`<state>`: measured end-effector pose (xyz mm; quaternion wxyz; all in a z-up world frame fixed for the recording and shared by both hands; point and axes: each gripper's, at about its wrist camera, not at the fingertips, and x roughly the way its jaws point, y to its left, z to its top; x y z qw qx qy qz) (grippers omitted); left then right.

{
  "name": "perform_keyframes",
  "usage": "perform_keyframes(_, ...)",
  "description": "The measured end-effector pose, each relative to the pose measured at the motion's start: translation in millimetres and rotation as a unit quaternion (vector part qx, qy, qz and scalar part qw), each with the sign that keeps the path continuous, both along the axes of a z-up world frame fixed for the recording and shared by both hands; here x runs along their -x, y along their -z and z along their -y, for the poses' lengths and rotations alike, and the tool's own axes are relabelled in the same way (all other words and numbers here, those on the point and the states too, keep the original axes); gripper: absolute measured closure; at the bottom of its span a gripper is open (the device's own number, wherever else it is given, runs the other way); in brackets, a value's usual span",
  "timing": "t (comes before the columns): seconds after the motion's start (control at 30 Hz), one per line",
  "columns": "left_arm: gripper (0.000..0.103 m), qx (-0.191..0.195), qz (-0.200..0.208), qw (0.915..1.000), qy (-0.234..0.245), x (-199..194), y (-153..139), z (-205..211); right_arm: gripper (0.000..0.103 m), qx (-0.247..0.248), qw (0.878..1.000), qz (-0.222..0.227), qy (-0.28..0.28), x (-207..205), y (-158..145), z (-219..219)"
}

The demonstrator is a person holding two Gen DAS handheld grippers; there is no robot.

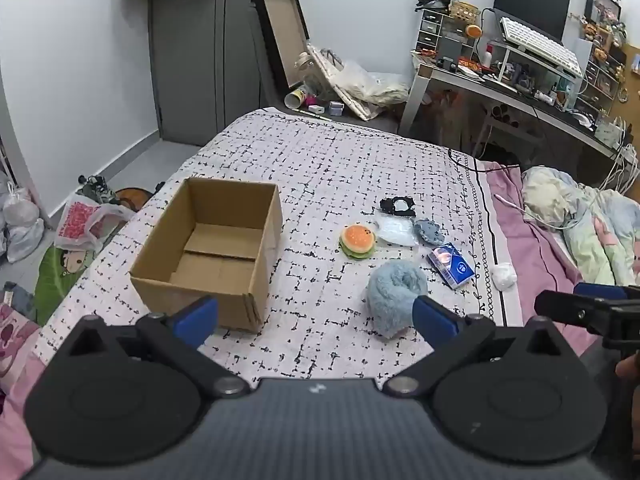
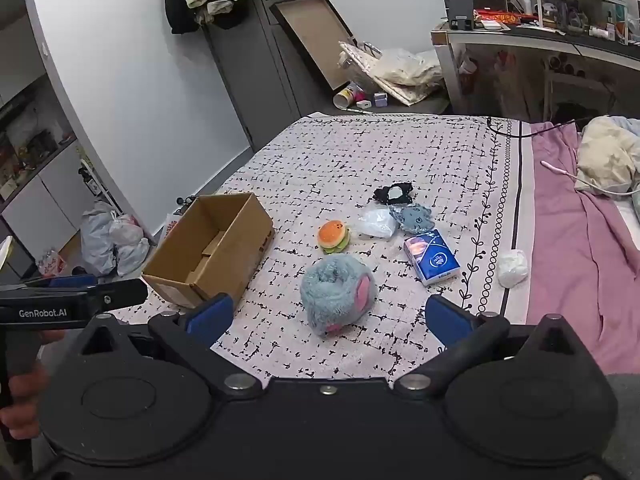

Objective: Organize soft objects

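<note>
An open, empty cardboard box (image 1: 208,252) (image 2: 212,252) stands on the patterned bedspread. To its right lie a fluffy blue plush with pink patches (image 1: 394,298) (image 2: 338,294), a burger toy (image 1: 357,241) (image 2: 334,236), a blue tissue pack (image 1: 451,265) (image 2: 431,256), a white pouch (image 1: 396,230) (image 2: 376,222), a small denim-blue piece (image 1: 429,231) (image 2: 412,218), a black item (image 1: 397,206) (image 2: 394,193) and a white wad (image 1: 504,275) (image 2: 513,267). My left gripper (image 1: 316,318) is open and empty, near the box's front corner. My right gripper (image 2: 328,316) is open and empty, just before the plush.
A pink sheet and crumpled bedding (image 1: 580,220) (image 2: 608,156) lie to the right. A cluttered desk (image 1: 520,92) stands behind the bed. Bags (image 1: 80,224) (image 2: 112,240) sit on the floor at left. The bed's left edge runs beside the box.
</note>
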<state>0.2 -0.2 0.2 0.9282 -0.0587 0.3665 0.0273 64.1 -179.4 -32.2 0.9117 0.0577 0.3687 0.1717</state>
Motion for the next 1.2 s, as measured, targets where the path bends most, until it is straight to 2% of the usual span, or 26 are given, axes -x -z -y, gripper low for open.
perform_keyframes(0.47, 0.001, -0.001, -0.001, 0.9998, 0.021, 0.8, 0.4, 9.5, 0.0, 0.002, 1.0, 0.002, 0.005, 4.0, 1.8, 3.9)
perform_keyframes(1.2, 0.001, 0.0, -0.002, 0.9997, 0.024, 3.7, 0.8, 9.6, 0.0, 0.006, 1.0, 0.0, 0.01, -0.4, 0.8, -0.6)
